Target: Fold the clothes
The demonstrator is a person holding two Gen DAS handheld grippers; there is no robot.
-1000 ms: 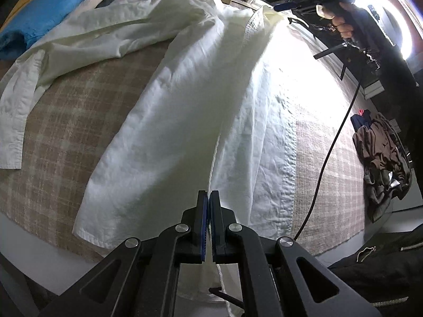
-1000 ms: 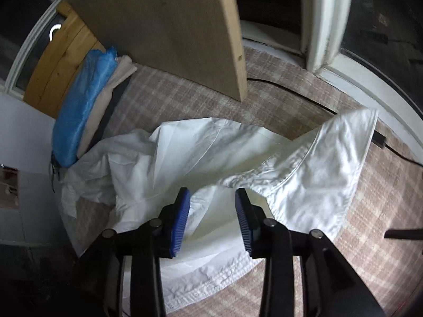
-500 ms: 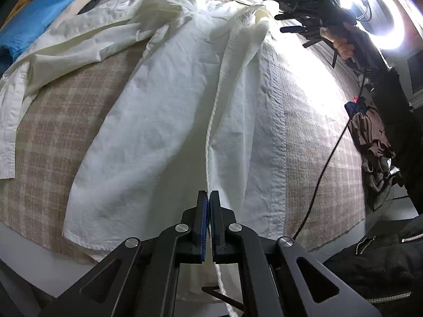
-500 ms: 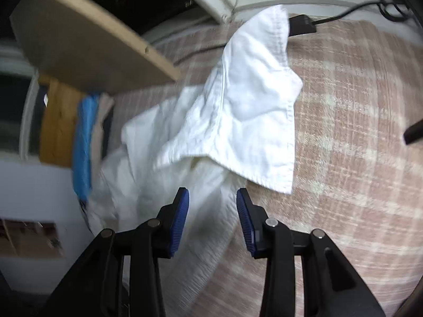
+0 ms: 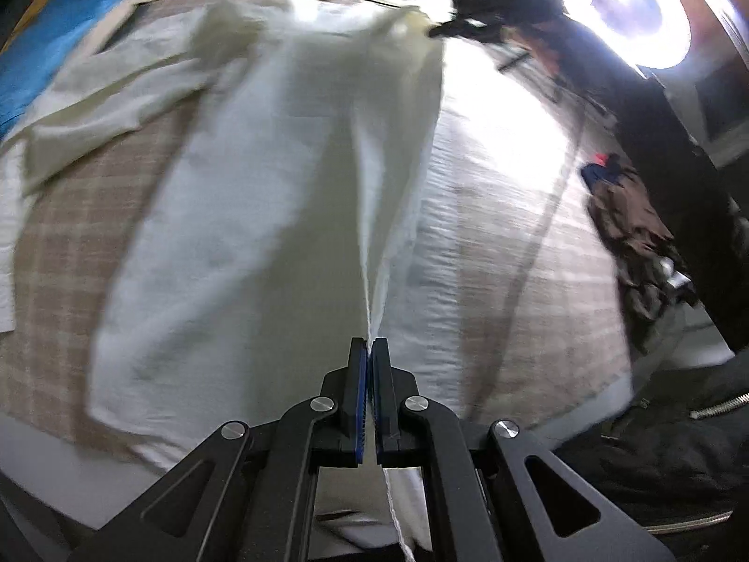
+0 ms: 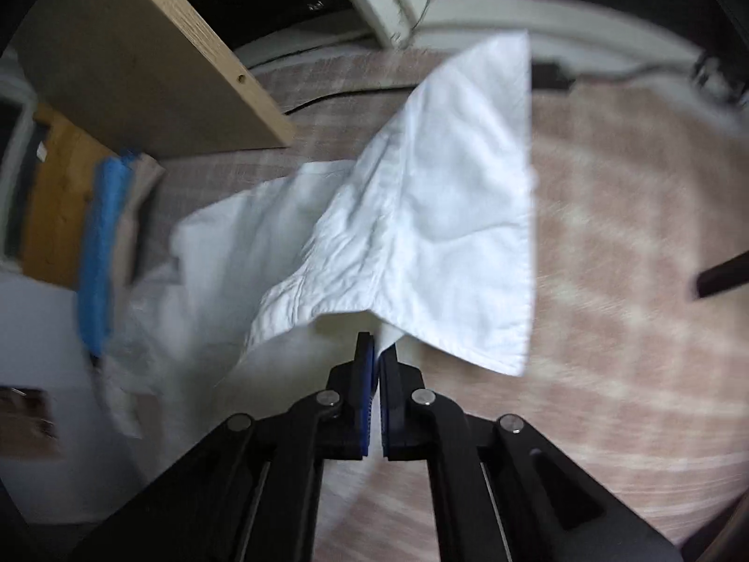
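Note:
A white shirt point(image 5: 262, 196) lies spread over the plaid bed cover point(image 5: 56, 253). My left gripper point(image 5: 370, 346) is shut on the shirt's front edge near the hem, and the cloth runs taut from it toward the far end. At that far end my right gripper point(image 5: 444, 28) shows, dark and blurred, at the collar. In the right wrist view my right gripper point(image 6: 377, 351) is shut on the white shirt point(image 6: 440, 234) just under the collar flap, which hangs over the pads. One sleeve point(image 5: 98, 103) trails off to the left.
Blue folded cloth point(image 5: 56, 42) lies at the far left, with a wooden board point(image 6: 140, 61) behind it. A black cable point(image 5: 533, 243) crosses the cover on the right beside a brown garment heap point(image 5: 632, 229). A ring light point(image 5: 632, 0) glares at top right.
My right gripper went from open above the collar to shut on the shirt at the collar. The left gripper stayed shut on the hem edge, and the cloth between them pulled taut.

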